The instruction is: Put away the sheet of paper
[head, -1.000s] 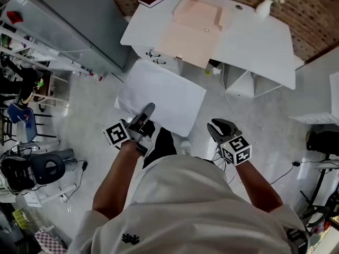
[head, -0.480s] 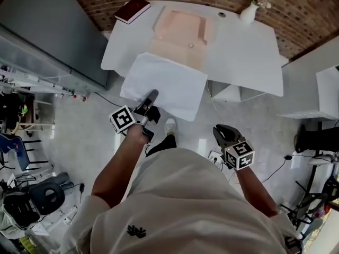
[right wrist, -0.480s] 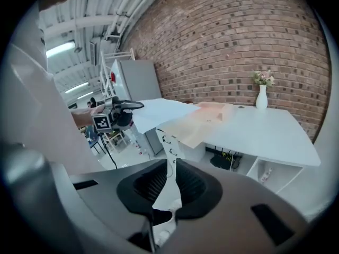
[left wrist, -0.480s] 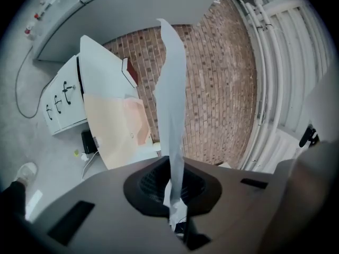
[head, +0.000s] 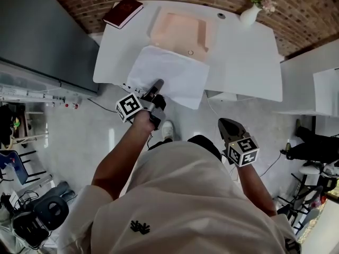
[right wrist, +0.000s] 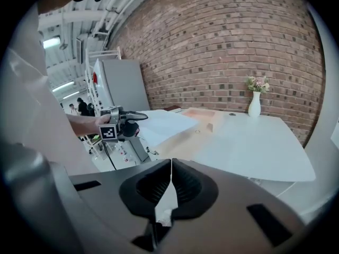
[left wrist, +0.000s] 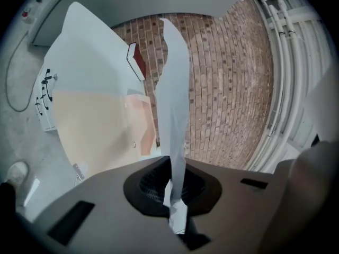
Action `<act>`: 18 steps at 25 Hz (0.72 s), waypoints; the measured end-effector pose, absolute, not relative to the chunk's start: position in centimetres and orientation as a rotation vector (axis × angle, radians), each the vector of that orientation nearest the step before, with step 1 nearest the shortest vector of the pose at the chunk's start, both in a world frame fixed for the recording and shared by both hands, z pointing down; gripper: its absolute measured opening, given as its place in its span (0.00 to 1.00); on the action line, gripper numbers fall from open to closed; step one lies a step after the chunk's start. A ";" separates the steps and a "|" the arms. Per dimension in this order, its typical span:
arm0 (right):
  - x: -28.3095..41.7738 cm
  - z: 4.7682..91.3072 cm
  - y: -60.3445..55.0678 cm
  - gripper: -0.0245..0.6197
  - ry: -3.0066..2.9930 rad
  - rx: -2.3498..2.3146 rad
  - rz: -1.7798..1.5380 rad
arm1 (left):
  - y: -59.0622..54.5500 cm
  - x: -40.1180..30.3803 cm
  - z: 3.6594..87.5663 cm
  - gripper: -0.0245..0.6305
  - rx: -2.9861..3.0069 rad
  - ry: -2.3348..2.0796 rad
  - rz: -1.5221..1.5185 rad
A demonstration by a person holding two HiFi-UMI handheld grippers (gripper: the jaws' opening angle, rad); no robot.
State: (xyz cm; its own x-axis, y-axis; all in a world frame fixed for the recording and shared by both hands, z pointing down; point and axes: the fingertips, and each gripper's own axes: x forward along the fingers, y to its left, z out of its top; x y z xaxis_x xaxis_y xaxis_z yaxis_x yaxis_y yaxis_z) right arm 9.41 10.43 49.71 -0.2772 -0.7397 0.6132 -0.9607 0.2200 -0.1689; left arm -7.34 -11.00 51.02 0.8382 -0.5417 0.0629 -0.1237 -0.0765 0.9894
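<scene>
Left tool [head: 157, 84] is clamped tight on the near edge of the sheet of paper [head: 170, 74]. The sheet sticks out toward 12 o'clock, above the front edge of the white desk [head: 243, 54], just short of the open pinkish folder [head: 180, 28]. Right tool [head: 229, 125], at 4 o'clock from the left one, has its jaws together, nothing in them. Dark red book [head: 123, 12] at the desk's 10 o'clock corner, vase [head: 249, 15] at 2 o'clock.

Head view steeply down over white desk [head: 249, 52], both gripper views facing brick wall [right wrist: 222, 46], sharing the desk
</scene>
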 end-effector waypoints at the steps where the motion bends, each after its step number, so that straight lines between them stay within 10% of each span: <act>1: 9.4 49.7 9.9 0.09 -2.090 1.577 0.746 | -11.9 -7.3 51.5 0.07 1.624 -0.532 -0.370; 18: 18.3 50.2 -1.5 0.08 -2.123 1.453 0.806 | -22.6 0.1 58.8 0.07 1.500 -0.674 -0.302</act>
State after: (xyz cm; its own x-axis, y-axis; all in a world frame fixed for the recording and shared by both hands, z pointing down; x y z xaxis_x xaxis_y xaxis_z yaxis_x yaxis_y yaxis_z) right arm 18.28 -1.49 50.19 -0.3495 -0.6783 0.6463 -0.9363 0.2772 -0.2155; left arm 0.07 -22.62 58.81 0.7851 -0.5782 0.2223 -0.2184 0.0775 0.9728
